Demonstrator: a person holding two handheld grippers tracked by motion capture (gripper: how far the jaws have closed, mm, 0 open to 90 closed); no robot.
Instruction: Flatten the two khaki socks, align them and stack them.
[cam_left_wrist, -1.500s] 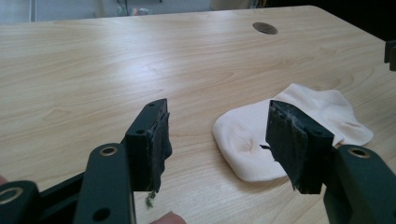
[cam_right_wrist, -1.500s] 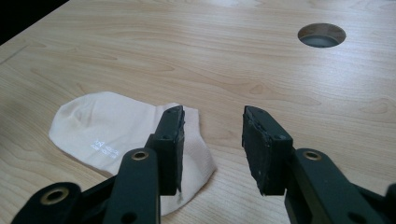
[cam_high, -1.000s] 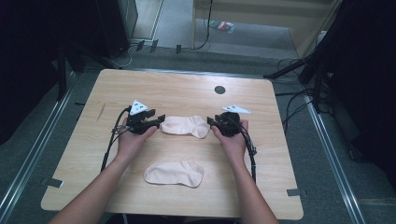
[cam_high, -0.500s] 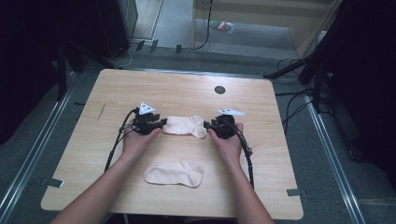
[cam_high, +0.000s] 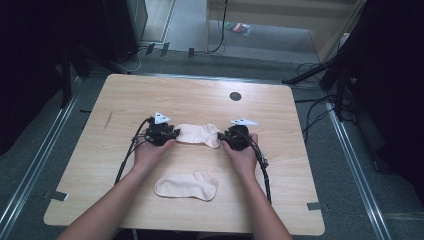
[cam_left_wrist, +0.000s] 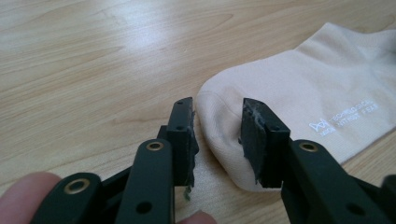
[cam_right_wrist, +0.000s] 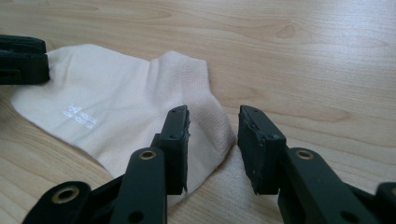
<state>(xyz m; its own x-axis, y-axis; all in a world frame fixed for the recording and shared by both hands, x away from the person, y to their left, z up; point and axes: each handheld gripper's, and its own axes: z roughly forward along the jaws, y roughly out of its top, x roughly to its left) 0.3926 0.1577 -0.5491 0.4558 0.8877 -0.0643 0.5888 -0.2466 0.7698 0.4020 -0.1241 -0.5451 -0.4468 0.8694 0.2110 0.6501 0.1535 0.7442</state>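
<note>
Light wood table (cam_high: 150, 100) on grey floor w/ dark equipment round the edges, cables (cam_high: 320, 107) trailing at 2–3 o'clock off the tabletop, small black round spot (cam_high: 235, 96) at 1 o'clock from table centre.

Two pale peach socks on the table. Far sock (cam_high: 199, 134) lies flat at table centre, between both grippers; near sock (cam_high: 186, 185) lies flat at 6 o'clock from it, well apart, untouched.

Left gripper (cam_high: 170, 134) at 9 o'clock of far sock, held by left hand (cam_high: 150, 150). In left gripper view its jaws are spread, w/ the sock's rounded toe end (cam_left_wrist: 224, 130) sitting between them, not squeezed. White printed lettering (cam_left_wrist: 348, 114) on the sock at 3 o'clock.

Right gripper (cam_high: 225, 138) at 3 o'clock of far sock, in right hand (cam_high: 243, 154). In right gripper view jaws are apart too, straddling the ribbed cuff edge (cam_right_wrist: 205, 116); fabric not pinched. Left gripper's tip (cam_right_wrist: 23, 60) shows at 10 o'clock, at the sock's other end.

Vs 1 s ago: both grippers have closed in on the sock's ends, from just beside them to around them. Socks haven't moved.
</note>
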